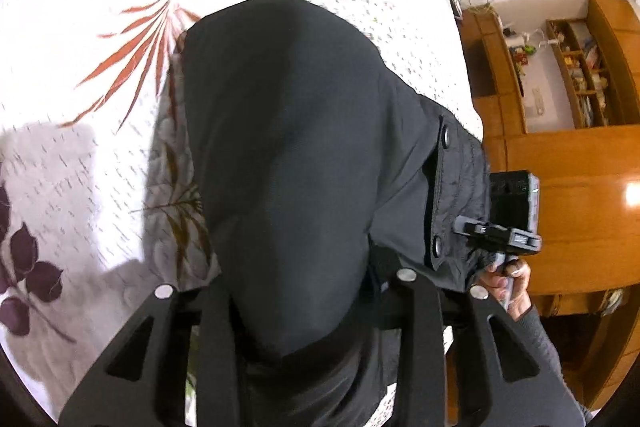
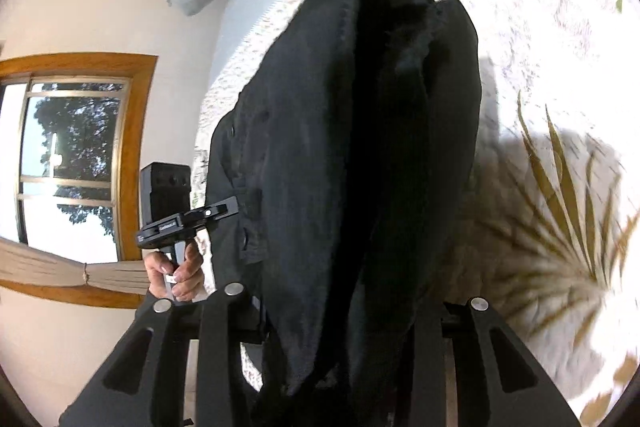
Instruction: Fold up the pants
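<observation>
Both tools [image 1: 304, 339] [image 2: 320, 339] clamped on black pants [image 1: 288, 131]

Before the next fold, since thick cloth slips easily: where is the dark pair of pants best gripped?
Grip the dark pair of pants along the thick snap-buttoned waistband, one gripper at each end, coming in from the near edge over the flowered bedspread. The stiff seam there likely slips less than the loose leg cloth, which hangs away towards the bed.

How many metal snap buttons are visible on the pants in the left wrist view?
2. One snap sits at the upper end of the pants' flap, the other snap at its lower end. Folds may hide more.
</observation>
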The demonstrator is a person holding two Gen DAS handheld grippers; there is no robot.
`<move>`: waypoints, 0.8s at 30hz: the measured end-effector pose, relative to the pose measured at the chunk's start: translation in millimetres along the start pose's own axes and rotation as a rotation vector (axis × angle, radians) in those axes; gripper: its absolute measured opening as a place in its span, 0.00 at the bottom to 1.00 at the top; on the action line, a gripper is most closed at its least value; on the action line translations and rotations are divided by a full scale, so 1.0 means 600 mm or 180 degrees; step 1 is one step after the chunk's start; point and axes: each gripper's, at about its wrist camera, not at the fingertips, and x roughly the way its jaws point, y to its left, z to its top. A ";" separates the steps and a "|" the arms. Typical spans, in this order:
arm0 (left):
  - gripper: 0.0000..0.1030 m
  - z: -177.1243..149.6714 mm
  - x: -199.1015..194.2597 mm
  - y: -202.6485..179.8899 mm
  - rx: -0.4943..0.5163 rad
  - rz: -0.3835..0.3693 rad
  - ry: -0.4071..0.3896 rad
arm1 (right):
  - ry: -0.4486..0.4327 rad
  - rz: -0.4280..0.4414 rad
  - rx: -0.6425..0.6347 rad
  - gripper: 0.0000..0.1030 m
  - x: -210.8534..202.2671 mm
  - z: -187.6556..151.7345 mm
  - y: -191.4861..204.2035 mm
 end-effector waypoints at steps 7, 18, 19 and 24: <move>0.69 -0.032 -0.072 0.059 -0.0184 -0.0247 -0.0371 | -0.0243 0.0059 0.0088 0.55 -0.039 -0.028 -0.021; 0.76 -0.107 -0.081 0.047 0.0016 0.0606 -0.0420 | -0.0583 -0.0372 0.0225 0.61 -0.098 -0.105 -0.056; 0.76 -0.104 -0.082 0.048 -0.0038 0.0560 -0.0439 | -0.0599 -0.0346 0.0259 0.61 -0.100 -0.108 -0.055; 0.74 -0.133 -0.135 0.050 -0.0116 0.0360 -0.0630 | -0.0895 -0.0119 0.0291 0.63 -0.166 -0.136 -0.052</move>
